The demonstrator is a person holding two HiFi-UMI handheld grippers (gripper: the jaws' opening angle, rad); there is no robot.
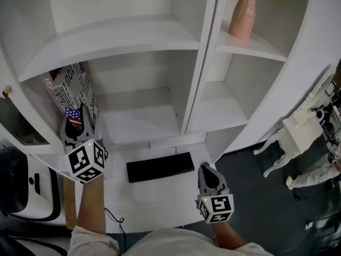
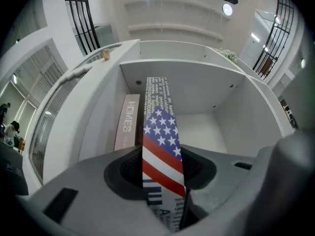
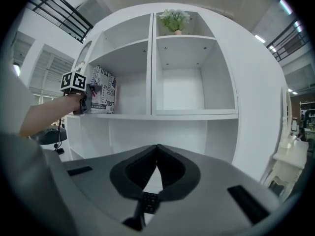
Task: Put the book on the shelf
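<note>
The left gripper [image 1: 73,122] is clamped on the flag-printed spine of the book [image 2: 161,146], which stands upright at the left end of the lower left compartment of the shelf [image 1: 139,126]. The right gripper [image 3: 157,149] has its jaws together with nothing between them, above the table [image 1: 160,199] near a black keyboard [image 1: 160,167]. Only the left gripper view shows a second book [image 2: 127,122], just left of the held one. The head view shows a pink vase [image 1: 243,16] in the upper right compartment.
</note>
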